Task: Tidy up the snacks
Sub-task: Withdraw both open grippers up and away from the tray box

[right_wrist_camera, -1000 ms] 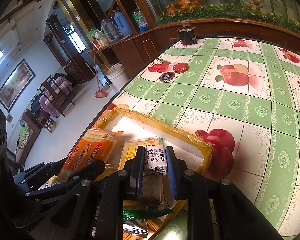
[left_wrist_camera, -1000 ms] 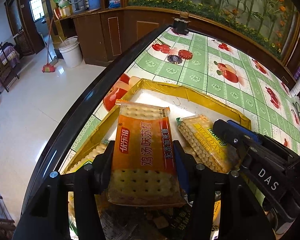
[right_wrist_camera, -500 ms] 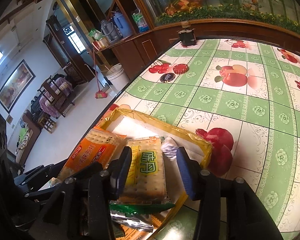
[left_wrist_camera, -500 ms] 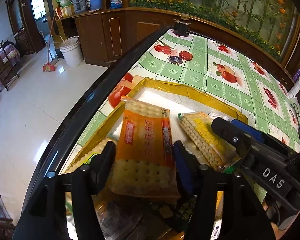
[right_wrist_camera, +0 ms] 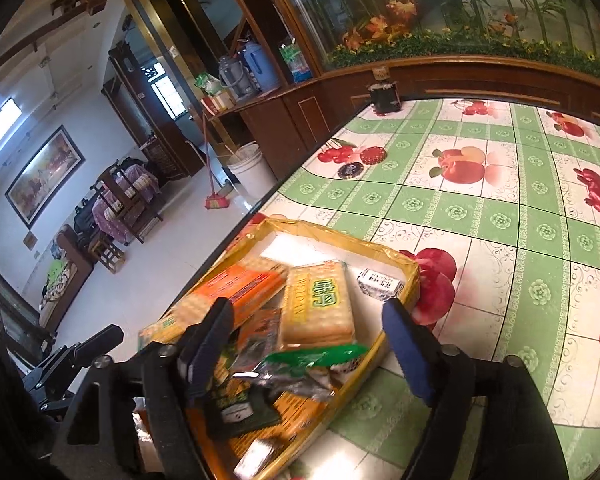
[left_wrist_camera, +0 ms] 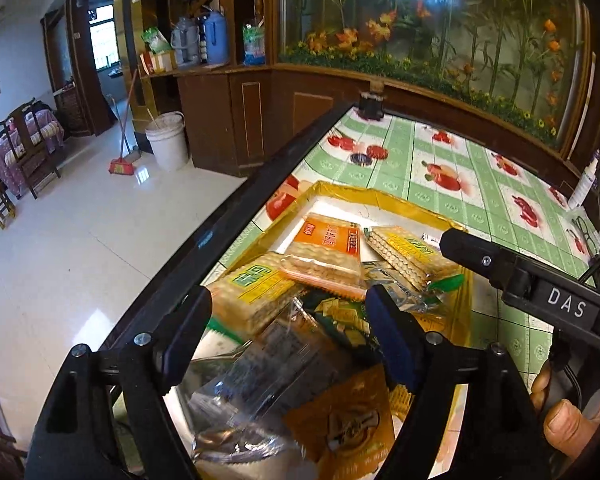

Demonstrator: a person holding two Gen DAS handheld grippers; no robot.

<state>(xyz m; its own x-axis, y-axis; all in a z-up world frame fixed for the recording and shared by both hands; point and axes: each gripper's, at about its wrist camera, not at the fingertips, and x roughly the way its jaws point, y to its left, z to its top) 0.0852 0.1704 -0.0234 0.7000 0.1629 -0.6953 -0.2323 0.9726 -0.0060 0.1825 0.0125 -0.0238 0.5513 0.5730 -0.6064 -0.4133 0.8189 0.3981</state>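
Hovering over the near end of the box [right_wrist_camera: 410,270], both grippers stand with fingers spread wide and nothing between them: the left gripper [left_wrist_camera: 286,332] above a clear wrapper [left_wrist_camera: 252,384], the right gripper [right_wrist_camera: 306,344] above a green packet [right_wrist_camera: 312,356]. Farther in the box, the orange cracker pack [left_wrist_camera: 326,252] lies on the heap, a yellow cracker pack [right_wrist_camera: 320,308] just beside it, and a small white packet [right_wrist_camera: 380,282] sits in the far corner. The box rests on the fruit-patterned surface [right_wrist_camera: 480,208].
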